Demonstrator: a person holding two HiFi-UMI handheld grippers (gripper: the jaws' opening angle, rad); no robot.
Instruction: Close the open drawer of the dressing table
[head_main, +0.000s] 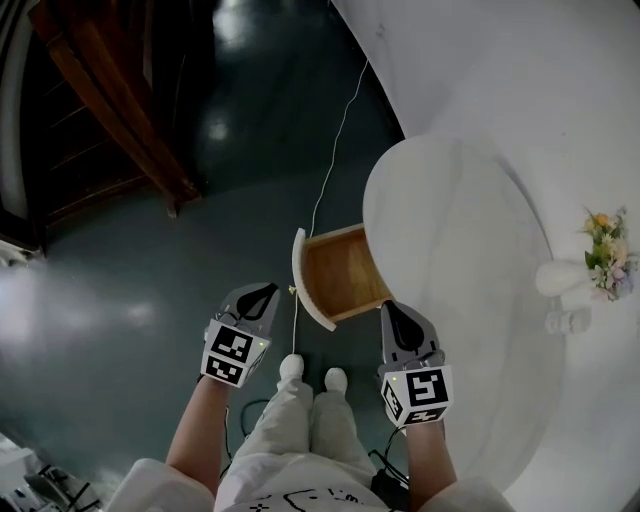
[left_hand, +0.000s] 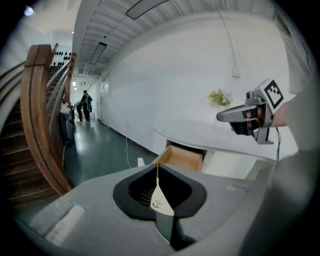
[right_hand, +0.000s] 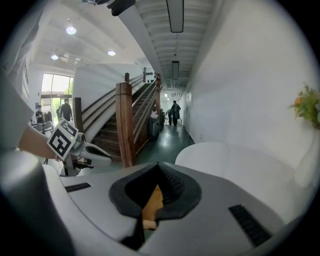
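The white dressing table (head_main: 470, 250) fills the right of the head view. Its drawer (head_main: 340, 272) stands pulled out to the left, showing a bare wooden inside behind a white front panel (head_main: 308, 285). My left gripper (head_main: 263, 294) hovers just left of that panel, jaws shut with nothing held. My right gripper (head_main: 391, 311) hangs over the table edge beside the drawer's near corner, also shut and empty. In the left gripper view, the drawer (left_hand: 183, 157) lies just beyond the left gripper (left_hand: 157, 167), and the right gripper (left_hand: 246, 115) floats above the tabletop. The right gripper (right_hand: 159, 165) shows drawer wood (right_hand: 152, 205) between its jaws.
A vase of flowers (head_main: 606, 254) and a small white object (head_main: 565, 321) stand at the table's right. A white cable (head_main: 330, 165) runs over the dark green floor. A wooden staircase (head_main: 110, 100) rises at the left. The person's shoes (head_main: 312, 374) are below the drawer. People stand far down the corridor (left_hand: 84, 106).
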